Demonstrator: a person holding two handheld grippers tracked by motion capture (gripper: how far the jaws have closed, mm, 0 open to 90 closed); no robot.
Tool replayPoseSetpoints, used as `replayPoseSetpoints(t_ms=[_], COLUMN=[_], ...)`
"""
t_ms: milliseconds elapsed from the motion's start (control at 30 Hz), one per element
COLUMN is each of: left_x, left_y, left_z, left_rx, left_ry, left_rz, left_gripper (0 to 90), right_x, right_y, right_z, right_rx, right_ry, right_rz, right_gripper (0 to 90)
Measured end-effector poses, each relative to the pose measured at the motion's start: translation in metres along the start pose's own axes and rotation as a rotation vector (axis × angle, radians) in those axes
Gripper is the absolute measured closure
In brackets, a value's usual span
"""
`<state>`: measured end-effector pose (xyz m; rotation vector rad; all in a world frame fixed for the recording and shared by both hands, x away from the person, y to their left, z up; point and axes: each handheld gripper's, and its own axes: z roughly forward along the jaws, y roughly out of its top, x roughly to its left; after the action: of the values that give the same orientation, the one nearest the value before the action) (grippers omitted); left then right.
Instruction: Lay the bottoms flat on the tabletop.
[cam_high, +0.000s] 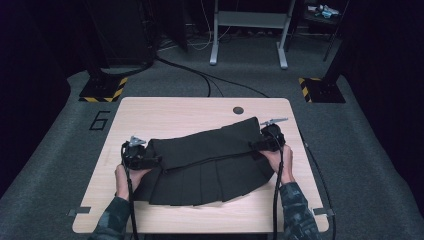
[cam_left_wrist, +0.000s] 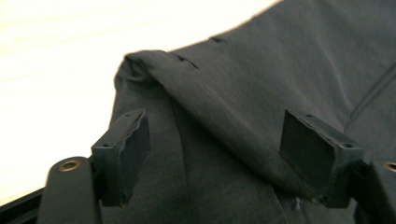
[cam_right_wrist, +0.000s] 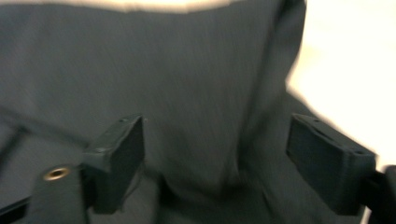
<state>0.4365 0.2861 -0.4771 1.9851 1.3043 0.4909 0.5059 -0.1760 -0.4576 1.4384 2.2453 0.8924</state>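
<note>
Item: black pleated skirt (cam_high: 210, 162), spread flat across the middle of the tabletop (cam_high: 165, 112), waistband side toward the far edge, pleated hem toward the person.
Fold: upper part appears doubled over the lower, with a raised ridge of cloth at the left end.
Left gripper (cam_high: 142, 159): at the skirt's left end; jaws stand wide apart, the ridge of cloth between them but not pinched; nothing held.
Right gripper (cam_high: 267, 140): at the skirt's right end near the far corner; jaws equally wide, cloth beneath and between them, pads clear of it; nothing held.
Step in hand: judged to be folding or straightening the skirt, both ends let go and awaiting a fresh grip.
Doing it well: take both ends at matching points on the fold line, pinch both layers together, lift evenly so the pleats stay aligned.
High view: whole outline of the skirt, both hands (cam_high: 127, 177), bare wood all round.
Left gripper view: crease and small stitched marks on the ridge (cam_left_wrist: 154, 65), too fine for the high view.
Right gripper view: blurred; smooth cloth (cam_right_wrist: 187, 84) and its edge against pale wood.
</note>
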Motion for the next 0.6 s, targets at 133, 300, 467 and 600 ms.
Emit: replayPoseSetpoints(t_ms=[133, 300, 467, 600], left_x=[-0.006, -0.012, -0.006, -0.009], left_y=[-0.006, -0.019, -0.035, -0.044], left_z=[0.003, 0.009, 0.012, 0.013], left_rx=[0.042, 0.085, 0.120, 0.116], left_ry=[-0.017, 0.001, -0.008, 0.005], left_rz=[0.022, 0.055, 0.040, 0.073], left_gripper=[14.9, 13.8, 12.7, 12.5], right_x=[-0.017, -0.026, -0.022, -0.019], right_y=[-0.029, -0.046, -0.061, -0.069], right_z=[0.008, 0.015, 0.019, 0.015], right_rx=[0.048, 0.094, 0.095, 0.074], right_ry=[0.005, 0.013, -0.013, -0.026], right_rz=[-0.012, -0.015, -0.045, -0.032], right_gripper=[10.7, 6.5, 5.2, 5.1])
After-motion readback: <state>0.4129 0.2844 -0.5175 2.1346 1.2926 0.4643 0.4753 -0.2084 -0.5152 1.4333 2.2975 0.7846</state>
